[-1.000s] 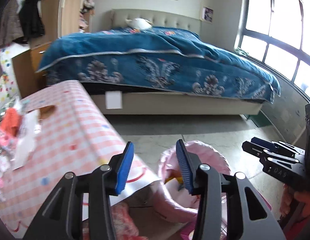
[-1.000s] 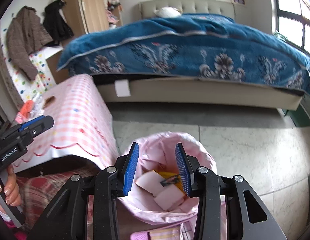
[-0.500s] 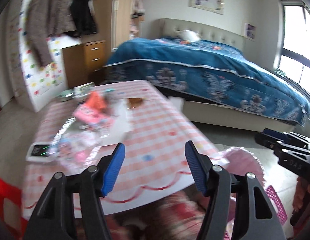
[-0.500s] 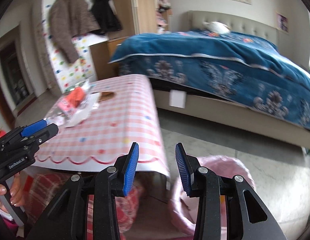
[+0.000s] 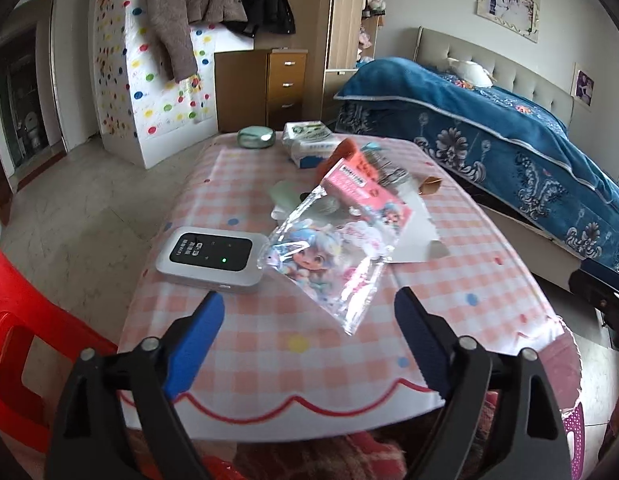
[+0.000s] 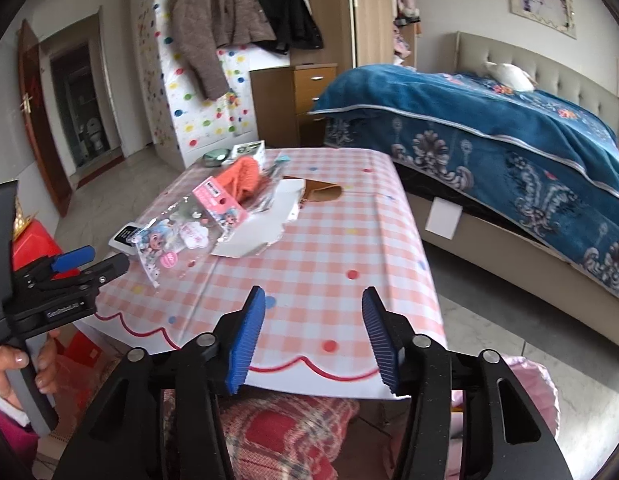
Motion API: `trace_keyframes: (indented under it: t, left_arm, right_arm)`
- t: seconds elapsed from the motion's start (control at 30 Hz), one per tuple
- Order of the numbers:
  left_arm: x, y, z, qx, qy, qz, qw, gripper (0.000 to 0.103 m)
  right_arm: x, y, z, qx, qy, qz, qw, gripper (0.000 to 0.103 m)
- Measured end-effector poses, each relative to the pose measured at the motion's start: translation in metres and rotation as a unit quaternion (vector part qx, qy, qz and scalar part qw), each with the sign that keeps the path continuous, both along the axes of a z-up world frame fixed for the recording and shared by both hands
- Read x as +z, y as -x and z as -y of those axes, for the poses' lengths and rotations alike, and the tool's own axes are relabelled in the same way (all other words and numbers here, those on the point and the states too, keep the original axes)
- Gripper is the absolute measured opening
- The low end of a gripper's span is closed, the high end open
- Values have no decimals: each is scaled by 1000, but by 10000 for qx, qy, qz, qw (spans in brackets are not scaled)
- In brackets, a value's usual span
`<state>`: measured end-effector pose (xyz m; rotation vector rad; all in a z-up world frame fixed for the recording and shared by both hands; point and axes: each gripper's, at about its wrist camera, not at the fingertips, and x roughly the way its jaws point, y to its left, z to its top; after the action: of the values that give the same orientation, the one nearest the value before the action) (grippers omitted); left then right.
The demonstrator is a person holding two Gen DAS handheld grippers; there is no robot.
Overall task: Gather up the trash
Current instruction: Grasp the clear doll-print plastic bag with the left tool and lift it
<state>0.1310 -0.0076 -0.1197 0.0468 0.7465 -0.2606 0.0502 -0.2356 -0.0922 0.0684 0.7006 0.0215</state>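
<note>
Left gripper [image 5: 307, 314]: jaws spread wide and have just been opening further; nothing between the blue pads, which hang above the near edge of the table [image 5: 349, 360].
Right gripper [image 6: 314, 334]: jaws parted about halfway and have just been opening; nothing between them, only tablecloth beyond.
Clear cartoon bag [image 5: 329, 256]: trash lying flat on the cloth, at 12 o'clock from the left gripper, just past the fingertips and not touching them; in the right wrist view it lies at 10 o'clock, well apart from the right gripper.
Pink packet [image 5: 365, 196]: rests on the far end of the clear bag, at 12 o'clock, farther off.
White card [image 6: 261, 224]: torn sheet under and beside the packet, at 11 o'clock from the right gripper.
Orange cloth [image 6: 241, 178]: bunched behind the pink packet.
Brown scrap [image 6: 319, 192]: at 12 o'clock from the right gripper, toward the far end of the table.
White device [image 5: 211, 258]: green light on, touching the bag's left edge, at 11 o'clock from the left gripper.
Pink bin [image 6: 521, 392]: on the floor at 4 o'clock from the right gripper, beside the table corner.
Hand [image 6: 13, 368]: grips the left gripper's handle at the left edge of the right wrist view.
</note>
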Motion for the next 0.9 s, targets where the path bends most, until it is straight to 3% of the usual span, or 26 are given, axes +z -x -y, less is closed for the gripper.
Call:
trace_keyframes:
  t: [0.13, 0.33, 0.7, 0.8, 0.9]
  left_arm:
    - [-12, -13, 0, -18, 92, -276, 9996, 84]
    - [-27, -22, 4, -77, 254, -547, 9982, 66]
    - [-30, -53, 16, -155, 567, -616, 9964, 58]
    - [-27, -56, 20, -194, 671, -603, 9957, 43]
    - [-16, -45, 24, -331, 661, -337, 9967, 25]
  right_arm:
    - [-6, -10, -1, 12, 0, -58, 10000, 53]
    - [-16, -22, 4, -22, -46, -192, 9998, 53]
    - [-25, -25, 12, 7, -16, -290, 9996, 53]
    - [-25, -24, 12, -7, -16, -290, 9996, 53]
    - [-23, -20, 13, -12, -16, -269, 9996, 53]
